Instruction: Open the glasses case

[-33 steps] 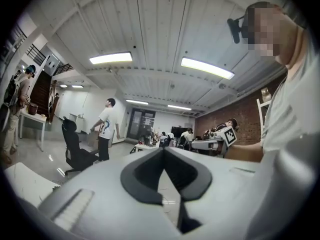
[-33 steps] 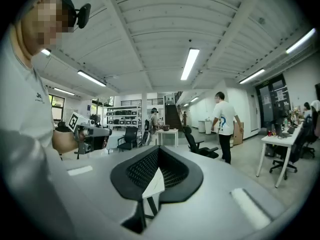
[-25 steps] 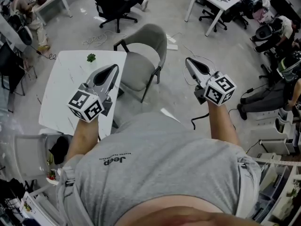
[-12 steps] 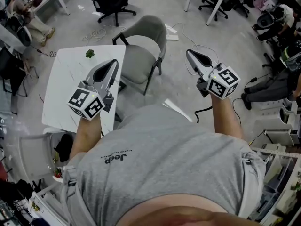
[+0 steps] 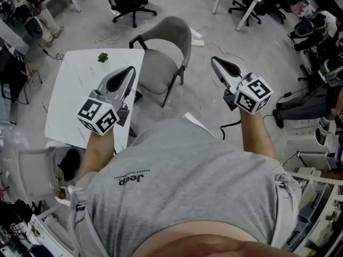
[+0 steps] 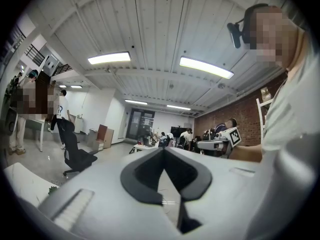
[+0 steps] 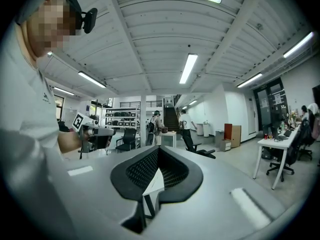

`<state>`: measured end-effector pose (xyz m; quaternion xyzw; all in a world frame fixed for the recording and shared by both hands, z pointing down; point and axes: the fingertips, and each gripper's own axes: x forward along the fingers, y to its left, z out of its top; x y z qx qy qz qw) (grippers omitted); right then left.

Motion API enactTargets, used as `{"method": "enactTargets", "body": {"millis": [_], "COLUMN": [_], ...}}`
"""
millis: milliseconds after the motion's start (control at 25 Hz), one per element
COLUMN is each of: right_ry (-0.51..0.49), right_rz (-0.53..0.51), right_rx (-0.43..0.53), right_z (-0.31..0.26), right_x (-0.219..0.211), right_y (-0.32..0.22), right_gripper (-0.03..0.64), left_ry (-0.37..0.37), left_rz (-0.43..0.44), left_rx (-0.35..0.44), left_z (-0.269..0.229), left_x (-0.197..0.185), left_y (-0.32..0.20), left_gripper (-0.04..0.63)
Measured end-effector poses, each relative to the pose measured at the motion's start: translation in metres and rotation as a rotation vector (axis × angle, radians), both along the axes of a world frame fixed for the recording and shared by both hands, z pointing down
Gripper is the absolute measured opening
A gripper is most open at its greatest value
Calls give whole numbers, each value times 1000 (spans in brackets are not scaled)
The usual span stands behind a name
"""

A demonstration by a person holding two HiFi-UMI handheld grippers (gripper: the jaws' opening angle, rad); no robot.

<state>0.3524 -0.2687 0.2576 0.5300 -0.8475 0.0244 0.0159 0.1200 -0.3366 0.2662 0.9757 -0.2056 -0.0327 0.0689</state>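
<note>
The left gripper point(image 5: 130, 71), at 10 o'clock over the table point(image 5: 67, 103), and the right gripper point(image 5: 215, 61), at 1 o'clock, are both clenched on nothing, probably only waiting. No glasses case shows in any view.

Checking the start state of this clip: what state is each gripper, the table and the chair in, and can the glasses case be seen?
left gripper: shut, empty, pointing level.
right gripper: shut, empty, pointing level.
white table: upright, a small green thing near its far edge.
grey chair: upright, unoccupied, beside the table.
glasses case: not visible in any view.
</note>
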Motion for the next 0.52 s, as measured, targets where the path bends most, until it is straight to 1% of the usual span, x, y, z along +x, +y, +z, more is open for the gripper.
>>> {"method": "enactTargets", "body": {"millis": [520], "right_ry": [8], "right_rz": [-11], "right_rx": [-4], "right_z": [1], "right_x": [-3], "right_y": [-5], "right_gripper": [2], "left_ry": [-1], "left_rz": [3], "left_rx": [-2], "left_z": [2], "left_x": [-1], "left_y": [-3], "left_gripper": [48]}}
